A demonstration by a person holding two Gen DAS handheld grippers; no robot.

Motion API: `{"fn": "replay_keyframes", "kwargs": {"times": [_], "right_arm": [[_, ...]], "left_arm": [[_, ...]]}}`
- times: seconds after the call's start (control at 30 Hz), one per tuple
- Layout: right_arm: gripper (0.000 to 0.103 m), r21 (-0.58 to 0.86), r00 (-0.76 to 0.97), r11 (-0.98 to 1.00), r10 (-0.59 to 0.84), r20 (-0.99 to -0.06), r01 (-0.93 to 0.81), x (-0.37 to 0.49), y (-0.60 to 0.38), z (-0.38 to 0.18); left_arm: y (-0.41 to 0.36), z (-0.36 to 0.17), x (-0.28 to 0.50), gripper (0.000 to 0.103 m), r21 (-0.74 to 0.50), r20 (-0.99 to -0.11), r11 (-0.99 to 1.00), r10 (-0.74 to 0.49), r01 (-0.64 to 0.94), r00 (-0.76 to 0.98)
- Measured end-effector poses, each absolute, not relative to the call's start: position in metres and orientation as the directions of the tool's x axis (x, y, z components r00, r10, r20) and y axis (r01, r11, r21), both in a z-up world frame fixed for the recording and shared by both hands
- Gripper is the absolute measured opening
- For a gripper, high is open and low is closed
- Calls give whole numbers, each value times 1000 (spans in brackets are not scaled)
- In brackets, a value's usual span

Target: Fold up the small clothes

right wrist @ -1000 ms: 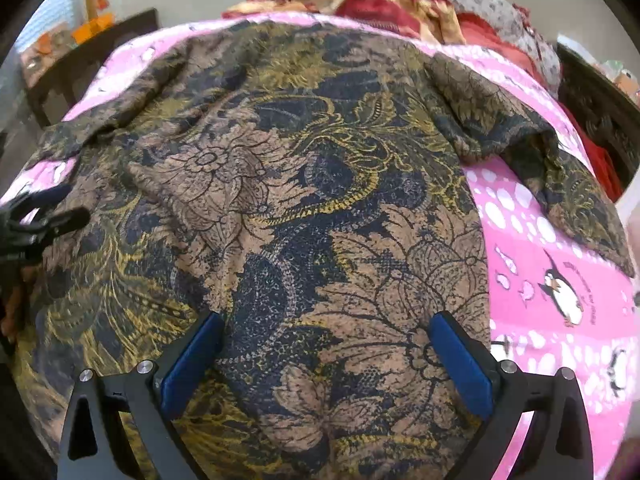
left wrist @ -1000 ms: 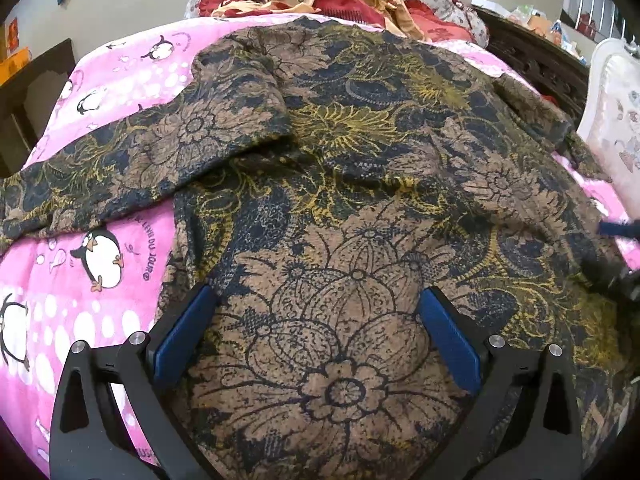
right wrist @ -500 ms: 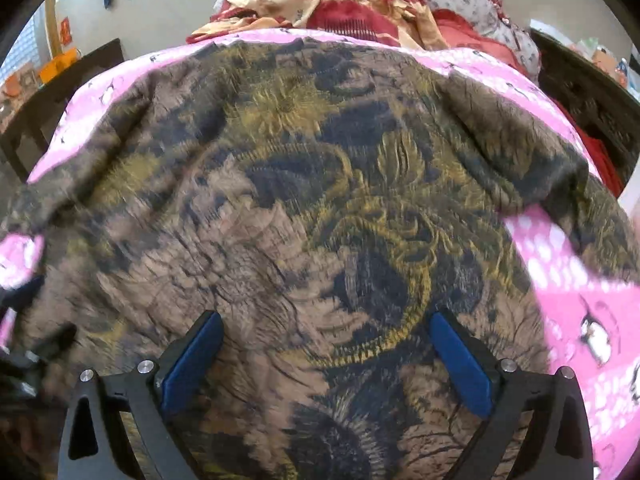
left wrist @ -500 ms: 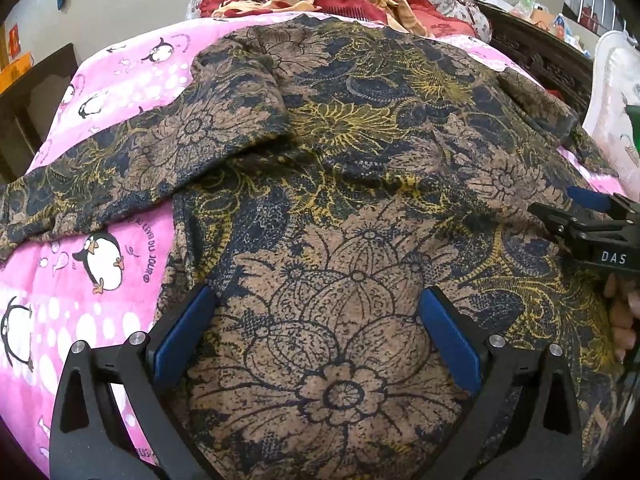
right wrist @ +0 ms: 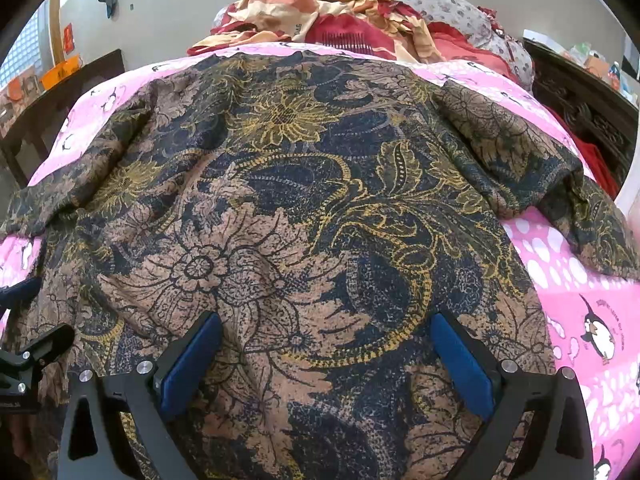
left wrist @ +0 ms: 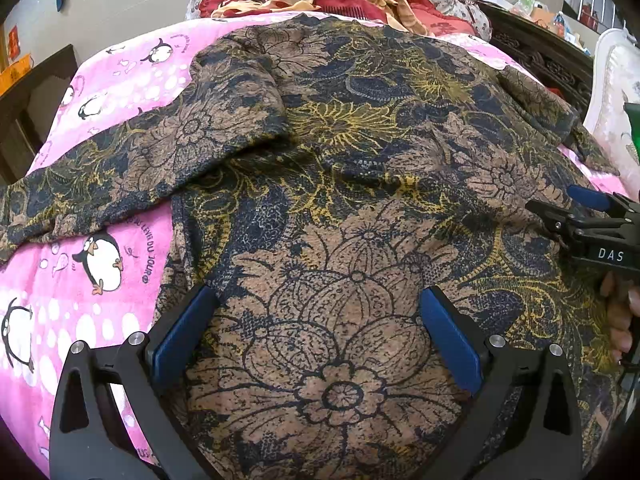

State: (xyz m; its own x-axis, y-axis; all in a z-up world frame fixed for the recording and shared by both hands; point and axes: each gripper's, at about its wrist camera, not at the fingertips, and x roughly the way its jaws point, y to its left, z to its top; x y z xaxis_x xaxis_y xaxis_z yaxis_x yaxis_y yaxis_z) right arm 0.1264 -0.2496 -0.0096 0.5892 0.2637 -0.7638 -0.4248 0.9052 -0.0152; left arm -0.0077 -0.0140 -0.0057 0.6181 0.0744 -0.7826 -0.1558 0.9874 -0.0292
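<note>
The bed (left wrist: 120, 80), under a pink penguin blanket (right wrist: 580, 280), carries a flowered shirt (left wrist: 340, 208) spread beyond both jaws.

"DAS" marks the right tongs (left wrist: 576, 210); the pink blanket (left wrist: 120, 80) seems to read "LEVER DU JOUR".

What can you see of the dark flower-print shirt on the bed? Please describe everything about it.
The shirt is a dark navy garment printed with large tan flowers and yellow leaf lines; the cloth looks thin and soft. It lies spread flat, slightly wrinkled, on a pink penguin blanket. Both sleeves stretch sideways, one toward each edge of the bed. The open left gripper and open right gripper are low over its lower part; contact is unclear.
</note>
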Motion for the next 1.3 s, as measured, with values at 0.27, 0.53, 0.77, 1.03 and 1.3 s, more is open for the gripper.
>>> {"fn": "replay_keyframes", "kwargs": {"times": [0.27,0.53,0.77,1.03,1.3], "right_arm": [[103,-21,590,905,260,-764,-426,127,-249,-10],[103,-32,590,904,250,-768,-425,127,-248,-10],[103,-23,586,906,254,-769,-424,127,-249,-11],[103,-21,586,906,256,-769,-424,127,-249,-10],[103,-23,586,905,256,-769,-424,127,-249,-9]], "left_arm": [[-14,-6,-1,103,-9,-800,987,89,-160,593],[-14,-7,3,103,-8,-815,987,85,-158,573],[-15,-8,0,103,-12,-803,988,84,-157,589],[-16,-11,-11,103,-17,-747,987,93,-158,659],[-15,-11,-10,103,-18,-750,988,90,-156,656]]}}
